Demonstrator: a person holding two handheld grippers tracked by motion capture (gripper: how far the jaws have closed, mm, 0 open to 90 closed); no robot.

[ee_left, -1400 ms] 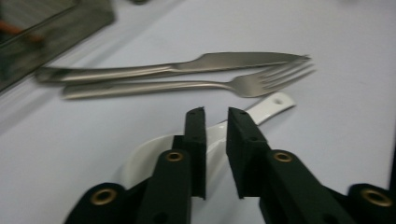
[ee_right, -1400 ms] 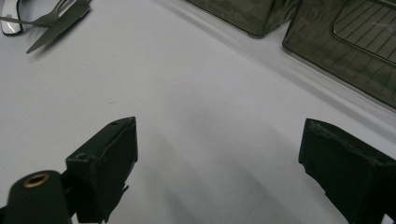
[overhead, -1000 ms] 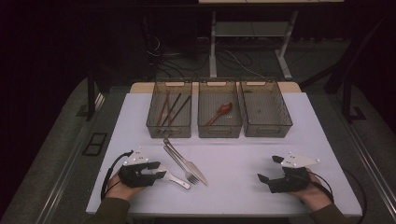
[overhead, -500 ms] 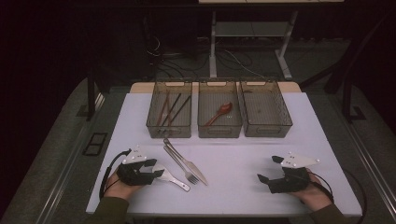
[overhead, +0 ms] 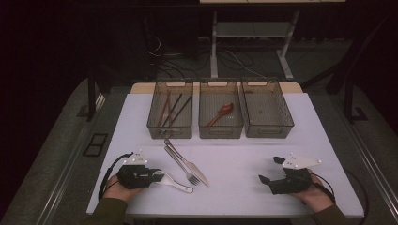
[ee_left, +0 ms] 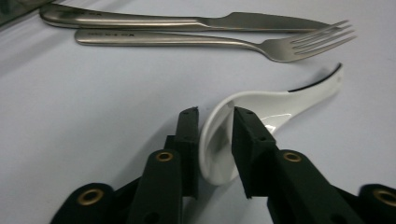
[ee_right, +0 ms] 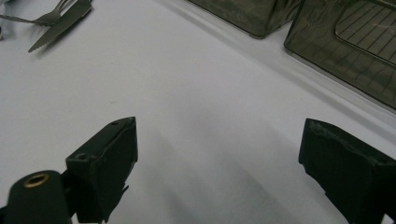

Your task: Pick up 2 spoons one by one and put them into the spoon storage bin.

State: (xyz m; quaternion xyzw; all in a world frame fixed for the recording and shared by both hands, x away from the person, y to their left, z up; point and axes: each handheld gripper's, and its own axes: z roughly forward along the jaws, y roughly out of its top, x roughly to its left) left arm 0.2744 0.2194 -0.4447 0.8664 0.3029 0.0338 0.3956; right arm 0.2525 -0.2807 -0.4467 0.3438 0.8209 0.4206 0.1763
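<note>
White counter (overhead: 244, 154). Steel knife (overhead: 187, 164) and fork (overhead: 180, 165) lie side by side near front left. Three mesh bins at back: left bin (overhead: 170, 129) holds dark chopsticks (overhead: 174, 108), middle bin (overhead: 220, 129) a red spoon (overhead: 219, 114), right bin (overhead: 266, 127).

Cutlery before three bins, my grippers at the near corners of the table (overhead: 328, 140).

Three bins stand side by side at the far edge: the left bin (overhead: 170, 110) holds chopsticks (overhead: 172, 108), the middle bin (overhead: 220, 110) a spoon (overhead: 219, 114), and the right bin (overhead: 266, 109) sits beside it. Before the left and middle bins a knife (overhead: 184, 161) and fork (overhead: 180, 165) lie side by side, slanting toward me. Just left of their near ends lies the soup spoon (overhead: 174, 182), its bowl between the jaws of my left gripper (overhead: 157, 176) at the near left; those jaws have just been closing on the bowl's rim. My right gripper (overhead: 268, 173) rests at the near right, well apart from the cutlery, its jaws wide over bare table.
</note>
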